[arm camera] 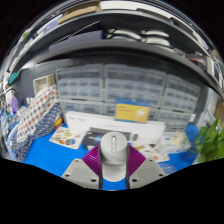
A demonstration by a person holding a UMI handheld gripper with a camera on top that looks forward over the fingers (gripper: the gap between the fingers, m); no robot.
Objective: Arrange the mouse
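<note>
A cluttered room with shelving and stacked storage drawers (110,85) fills the background, a yellow box (131,112) sitting in front of them. Below lies a bench (45,152) covered in blue, strewn with printed cards or papers (68,137) to one side, and a white flat block or box (105,125) stands beyond the fingers. A bit of green foliage (212,140) shows off to the right, and patterned fabric (35,115) hangs at the left.

There is only the gripper view. The claw (113,160) is pinching a white mouse (113,148): the purple pads (93,160) press against its two flanks, and the mouse points forward along the fingers, its scroll wheel visible on top. It appears lifted clear of the bench, carried above the blue surface, though how high cannot be told.

By my judgement the mouse is mid-carry and has yet to be set in its place. The risks from here: the mouse's shell is smooth and rounded, so the pads hold only on curved sides and it could slip or pivot nose-down if the hand tilts or jolts. Releasing while it hangs above the bench would let it drop and skid. Setting it down among the papers could shove them or leave the mouse crooked.
</note>
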